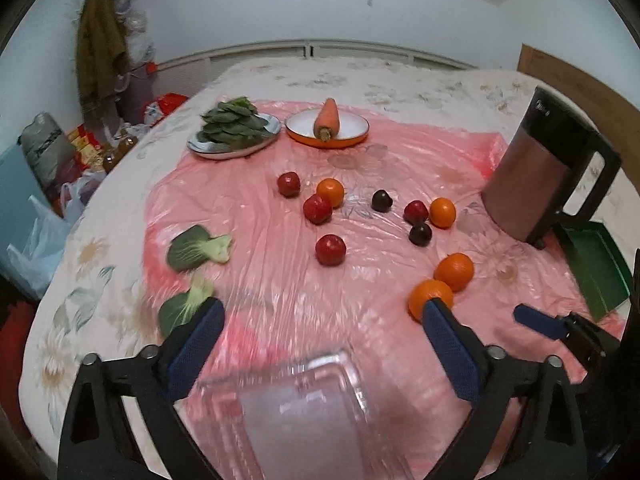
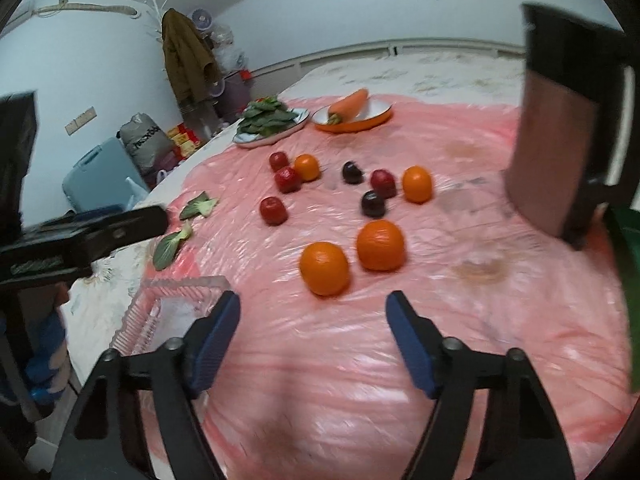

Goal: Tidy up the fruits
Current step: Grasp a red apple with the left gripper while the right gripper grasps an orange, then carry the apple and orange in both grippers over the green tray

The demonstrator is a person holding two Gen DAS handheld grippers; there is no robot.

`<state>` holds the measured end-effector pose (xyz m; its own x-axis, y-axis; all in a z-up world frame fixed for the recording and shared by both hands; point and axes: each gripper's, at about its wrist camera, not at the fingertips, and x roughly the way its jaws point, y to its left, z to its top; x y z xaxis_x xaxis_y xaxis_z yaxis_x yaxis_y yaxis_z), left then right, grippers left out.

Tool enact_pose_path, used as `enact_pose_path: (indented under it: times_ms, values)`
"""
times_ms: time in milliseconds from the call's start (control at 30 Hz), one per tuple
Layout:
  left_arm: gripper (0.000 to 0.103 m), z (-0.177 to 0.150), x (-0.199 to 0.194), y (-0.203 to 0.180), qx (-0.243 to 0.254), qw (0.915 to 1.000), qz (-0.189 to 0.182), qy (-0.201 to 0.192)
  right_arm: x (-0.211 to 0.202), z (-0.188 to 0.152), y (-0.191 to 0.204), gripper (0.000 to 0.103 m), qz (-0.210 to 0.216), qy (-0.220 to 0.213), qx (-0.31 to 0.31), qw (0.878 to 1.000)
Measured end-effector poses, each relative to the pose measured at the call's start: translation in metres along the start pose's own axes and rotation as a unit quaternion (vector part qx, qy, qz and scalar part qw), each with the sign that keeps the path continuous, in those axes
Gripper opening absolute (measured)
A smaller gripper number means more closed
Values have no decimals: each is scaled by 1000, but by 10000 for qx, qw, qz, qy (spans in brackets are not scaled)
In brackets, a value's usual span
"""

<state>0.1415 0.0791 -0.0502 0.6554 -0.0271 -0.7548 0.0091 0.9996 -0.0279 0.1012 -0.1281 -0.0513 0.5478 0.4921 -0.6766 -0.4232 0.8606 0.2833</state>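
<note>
Fruits: four oranges, four red fruits and two dark plums lie loose on the pink plastic sheet (image 2: 360, 360), none in a container.
Nearest oranges: two (image 2: 325, 268) (image 2: 380, 245) lie close together, just ahead of the right gripper.
Other oranges: one (image 1: 330, 192) lies beside two of the red fruits; one (image 1: 443, 212) lies near the jug.
Red fruits: three (image 1: 289, 184) (image 1: 317, 209) (image 1: 330, 250) lie in the middle; a fourth (image 1: 416, 211) lies beside a plum.
Plums: one (image 1: 381, 201) lies alone; the other (image 1: 420, 234) lies just in front of the fourth red fruit.
Clear box: an empty plastic box (image 1: 304, 412) lies under the left gripper, blurred.
Left gripper (image 1: 322, 336): jaws wide apart, nothing between them.
Right gripper (image 2: 314, 332): jaws wide apart, nothing held.
Green leaves: two (image 1: 198, 249) (image 1: 182, 306) lie at the left edge of the sheet.
Plates: one (image 1: 192, 146) carries a heap of leaves; the orange dish (image 1: 340, 142) beside it carries a carrot (image 1: 327, 119).
Jug: a brown and black jug (image 1: 540, 172) stands upright on the right.
Green tray: it (image 1: 596, 268) lies just beside the jug.
Bed: the sheet covers a bed (image 1: 360, 76) with a flowered cover.
</note>
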Motion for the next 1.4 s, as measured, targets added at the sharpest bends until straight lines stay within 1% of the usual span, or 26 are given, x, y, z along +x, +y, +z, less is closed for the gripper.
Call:
enact_pose_path:
  times_ms: [33, 67, 200, 300, 500, 633, 733, 767, 867, 1000, 1033, 1067, 1100, 1167, 1267, 1400]
  values:
    - [84, 5, 12, 1, 55, 9999, -49, 99, 8, 1, 0, 87, 60, 65, 22, 10000]
    - [81, 10, 21, 1, 101, 9998, -73, 167, 15, 3, -1, 79, 105, 122, 57, 9999]
    - [79, 27, 52, 4, 180, 9992, -119, 323, 37, 10, -6, 69, 220, 229, 184, 9993]
    - [79, 36, 72, 5, 244, 9987, -137, 425, 54, 16, -9, 68, 179, 331, 235, 9990]
    - [74, 47, 103, 4, 319, 9975, -189, 601, 73, 20, -15, 68, 112, 527, 332, 9980]
    - [63, 50, 120, 2, 358, 9966, -186, 721, 86, 21, -17, 68, 67, 677, 399, 9969]
    - [54, 46, 130, 1, 400, 9958, -178, 808, 92, 20, -18, 67, 48, 701, 417, 9967]
    - [52, 45, 132, 1, 403, 9956, -175, 830, 94, 21, -17, 61, 23, 711, 398, 9967]
    - [52, 40, 138, 1, 429, 9950, -157, 892, 99, 21, -16, 53, -58, 753, 354, 9965]
    - [51, 35, 145, -3, 494, 9942, -107, 947, 101, 20, -16, 48, -98, 750, 324, 9966]
    - [48, 34, 148, -4, 528, 9938, -106, 973, 101, 20, -16, 44, -113, 741, 323, 9967]
    - [41, 33, 149, -5, 552, 9936, -103, 983, 100, 19, -16, 36, -121, 735, 323, 9967]
    - [39, 32, 150, -6, 555, 9935, -126, 986, 99, 19, -17, 34, -126, 719, 334, 9968]
    - [31, 33, 151, -6, 507, 9935, -223, 990, 98, 19, -20, 33, -79, 673, 381, 9970]
    - [29, 32, 147, -5, 505, 9942, -235, 919, 95, 17, -19, 32, -70, 618, 377, 9974]
    - [29, 31, 139, 2, 334, 9955, -300, 830, 86, 15, -20, 32, -26, 526, 437, 9977]
